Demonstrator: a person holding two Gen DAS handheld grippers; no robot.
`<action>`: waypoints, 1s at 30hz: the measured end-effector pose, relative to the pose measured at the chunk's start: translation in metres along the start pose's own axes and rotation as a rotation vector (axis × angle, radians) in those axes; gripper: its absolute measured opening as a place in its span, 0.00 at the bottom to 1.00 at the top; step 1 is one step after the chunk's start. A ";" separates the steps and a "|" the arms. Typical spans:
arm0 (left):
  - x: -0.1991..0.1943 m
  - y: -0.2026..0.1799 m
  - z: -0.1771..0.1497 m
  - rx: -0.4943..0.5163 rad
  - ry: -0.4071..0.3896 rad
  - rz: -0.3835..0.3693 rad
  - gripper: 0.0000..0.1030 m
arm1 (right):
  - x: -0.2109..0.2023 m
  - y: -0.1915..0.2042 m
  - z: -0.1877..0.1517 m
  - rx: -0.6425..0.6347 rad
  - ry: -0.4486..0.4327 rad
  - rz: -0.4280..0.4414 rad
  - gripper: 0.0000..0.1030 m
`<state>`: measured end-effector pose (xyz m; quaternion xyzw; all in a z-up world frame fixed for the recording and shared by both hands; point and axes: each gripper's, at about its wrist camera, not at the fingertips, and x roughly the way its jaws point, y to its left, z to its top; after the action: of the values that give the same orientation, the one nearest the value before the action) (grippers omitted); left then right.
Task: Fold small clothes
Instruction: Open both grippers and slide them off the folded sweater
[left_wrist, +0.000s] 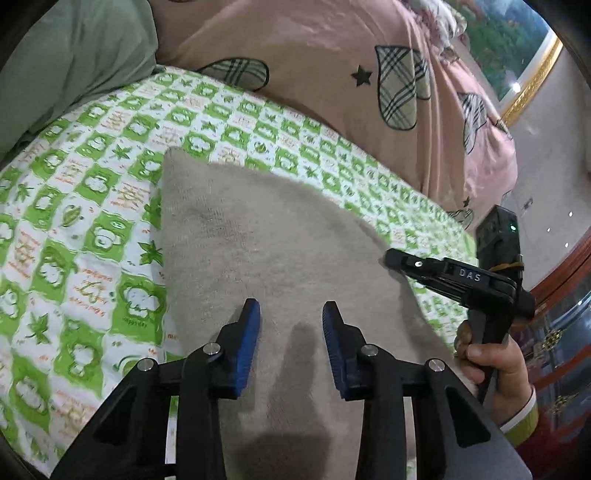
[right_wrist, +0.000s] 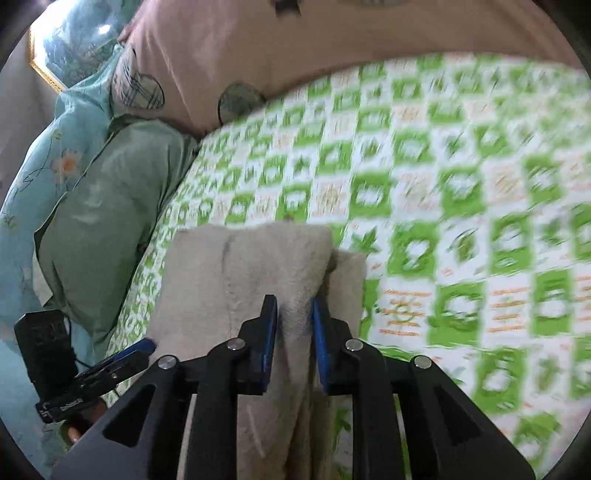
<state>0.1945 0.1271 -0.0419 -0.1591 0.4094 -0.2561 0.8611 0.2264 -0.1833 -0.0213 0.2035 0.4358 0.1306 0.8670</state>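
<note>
A beige fleece garment (left_wrist: 266, 236) lies on the green-and-white patterned bed sheet (left_wrist: 92, 192). My left gripper (left_wrist: 291, 314) hovers open over its near part, blue pads apart, nothing between them. My right gripper (right_wrist: 295, 310) is shut on a raised ridge of the garment (right_wrist: 258, 266), whose right side is doubled over a lower layer (right_wrist: 349, 280). In the left wrist view the right gripper (left_wrist: 393, 258) reaches the garment's right edge, held by a hand (left_wrist: 491, 362). The left gripper (right_wrist: 142, 349) shows at the lower left of the right wrist view.
A pink quilt (left_wrist: 314, 55) with plaid hearts borders the far side of the sheet. A green pillow (right_wrist: 110, 206) and teal floral bedding (right_wrist: 40, 166) lie to the left. A gold-framed picture (left_wrist: 517, 55) hangs on the wall, and wooden furniture (left_wrist: 565, 280) stands at the right.
</note>
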 end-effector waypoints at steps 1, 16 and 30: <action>-0.006 -0.002 -0.001 0.003 -0.008 -0.002 0.35 | -0.016 0.009 -0.001 -0.016 -0.035 0.011 0.21; -0.011 0.004 -0.067 -0.030 0.046 -0.055 0.02 | 0.009 0.001 -0.069 0.058 0.046 0.064 0.00; -0.050 -0.023 -0.119 0.085 0.070 0.021 0.18 | -0.054 0.024 -0.135 -0.101 0.039 -0.049 0.04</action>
<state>0.0667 0.1293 -0.0726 -0.1092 0.4298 -0.2695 0.8548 0.0840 -0.1521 -0.0447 0.1464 0.4504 0.1353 0.8703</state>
